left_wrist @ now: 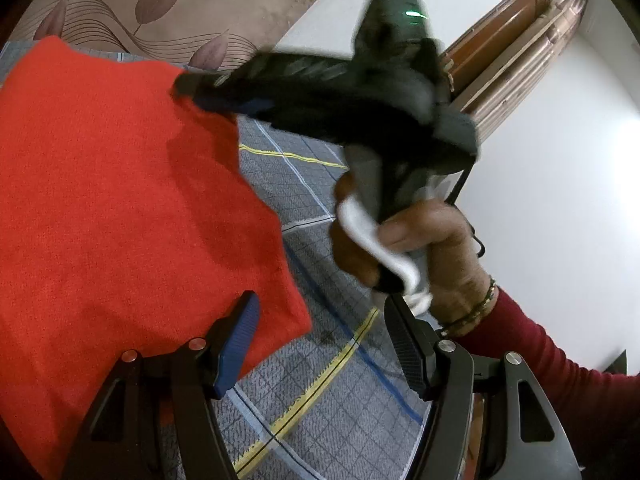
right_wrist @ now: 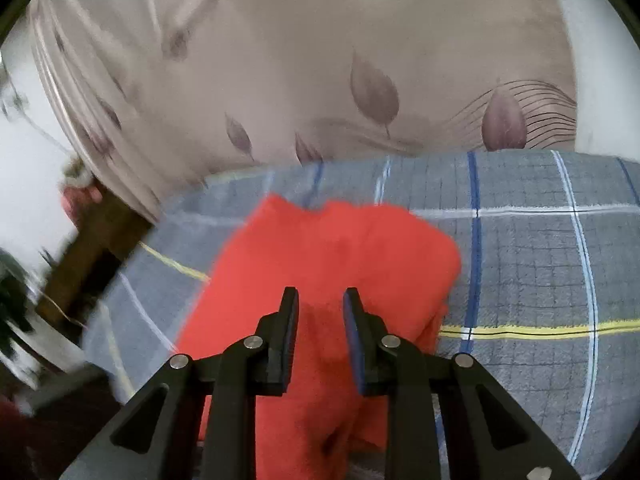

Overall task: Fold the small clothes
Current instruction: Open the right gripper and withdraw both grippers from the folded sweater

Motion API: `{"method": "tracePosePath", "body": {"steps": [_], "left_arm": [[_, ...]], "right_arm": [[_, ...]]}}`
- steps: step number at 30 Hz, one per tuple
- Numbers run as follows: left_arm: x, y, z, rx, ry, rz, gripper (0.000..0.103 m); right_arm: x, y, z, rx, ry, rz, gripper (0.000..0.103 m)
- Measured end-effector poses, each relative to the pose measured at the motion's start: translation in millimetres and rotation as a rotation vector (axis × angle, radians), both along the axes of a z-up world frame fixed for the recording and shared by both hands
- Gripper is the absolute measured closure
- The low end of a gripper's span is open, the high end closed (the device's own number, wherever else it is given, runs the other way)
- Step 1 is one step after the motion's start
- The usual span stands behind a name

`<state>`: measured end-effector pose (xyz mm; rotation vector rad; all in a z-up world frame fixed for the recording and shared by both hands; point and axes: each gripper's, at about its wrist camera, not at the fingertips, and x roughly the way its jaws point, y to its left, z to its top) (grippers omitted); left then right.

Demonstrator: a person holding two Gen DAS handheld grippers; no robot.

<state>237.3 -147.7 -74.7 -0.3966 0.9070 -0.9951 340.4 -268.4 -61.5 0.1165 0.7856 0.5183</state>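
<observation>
We start with the grey checked bedspread with blue, white and yellow stripes (right_wrist: pixel 532 248), soft and giving, which carries everything; because it yields under pressure, any push on the cloth risks dragging the layers across it instead of flattening them. On it lies the red knitted garment (right_wrist: pixel 340 248), already doubled over into a rough block, with a bulging rounded edge on its right side in the right wrist view, and that loose bulge looks like the fold most likely to spring open or slide. Our right gripper (right_wrist: pixel 321 300) hovers just over the red knit, its jaws a narrow way apart with nothing pinched between them; if we draw it off carelessly, a blue pad (right_wrist: pixel 352 320) could snag the fuzzy knit and lift the top layer. Our left gripper (left_wrist: pixel 320 336) stands wide open and empty over the garment's near corner (left_wrist: pixel 296 320), beside the bedspread; closing there on one layer alone would skew the next fold. The right hand (left_wrist: pixel 420 240) works close by, so the two tools could knock together.
</observation>
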Motion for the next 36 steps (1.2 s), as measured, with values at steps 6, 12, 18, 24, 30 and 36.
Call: {"method": "tracePosePath", "body": {"steps": [6, 12, 18, 24, 30, 36], "left_arm": [[0.0, -0.4, -0.1, -0.002, 0.001, -0.001, 0.037], [-0.7, -1.9, 1.0, 0.017, -0.005, 0.004, 0.037], [-9.0, -8.8, 5.8, 0.111, -0.052, 0.033, 0.036], [-33.0, -13.0, 19.3, 0.285, -0.181, 0.136, 0.034], [-63.9, -14.4, 35.6, 0.403, -0.33, 0.214, 0.022], [-90.0, -6.2, 51.9, 0.469, -0.462, 0.287, 0.013]], "right_arm": [[5.6, -18.6, -22.2, 0.006, 0.029, -0.083, 0.057], [4.8, -14.9, -27.8, -0.022, 0.025, -0.098, 0.05], [10.8, -31.9, -32.5, 0.068, 0.093, -0.136, 0.027], [-56.7, -53.7, -3.7, 0.156, -0.06, -0.243, 0.026], [-126.0, -63.3, -4.6, 0.168, -0.094, -0.314, 0.024], [-168.2, -55.7, -17.6, 0.172, -0.081, -0.354, 0.022]]}}
